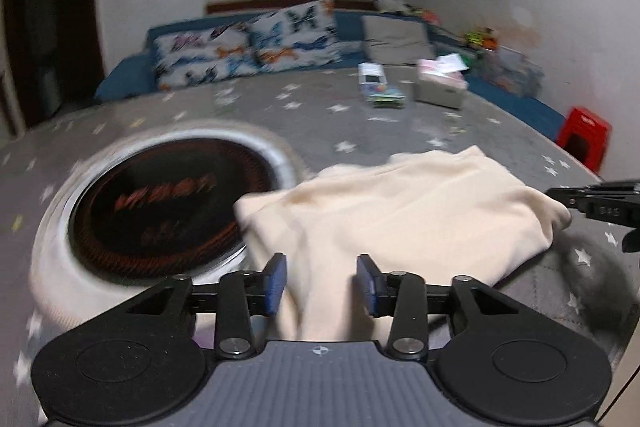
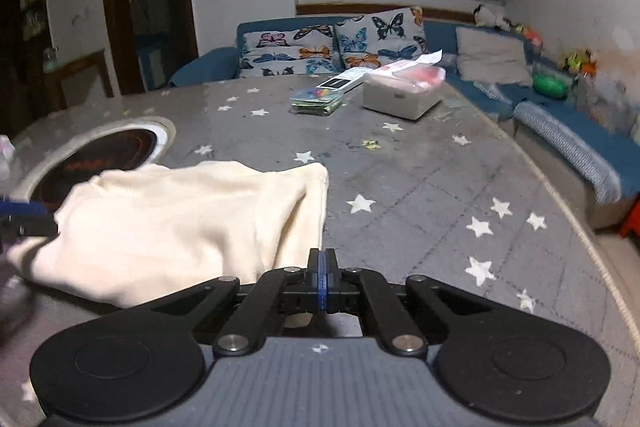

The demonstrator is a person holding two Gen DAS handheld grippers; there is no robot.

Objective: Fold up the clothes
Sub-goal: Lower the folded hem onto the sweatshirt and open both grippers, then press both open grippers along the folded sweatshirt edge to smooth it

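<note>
cream garment (image 2: 192, 223) on starred table (image 2: 420, 187)

Little legible text is found in either view.
Orange-red characters are printed on the dark round hob (image 1: 160, 203) set into the worktop (image 1: 360, 123), but they are smeared by motion blur and cannot be read. Small pale markings are seen on the black body of the right hand-held gripper (image 1: 608, 211) at the edge of the left wrist view, too blurred to be made out. A white slip with a black block (image 2: 340, 82) is seen beside the tissue box (image 2: 400, 95), its print too small to be read.
</note>
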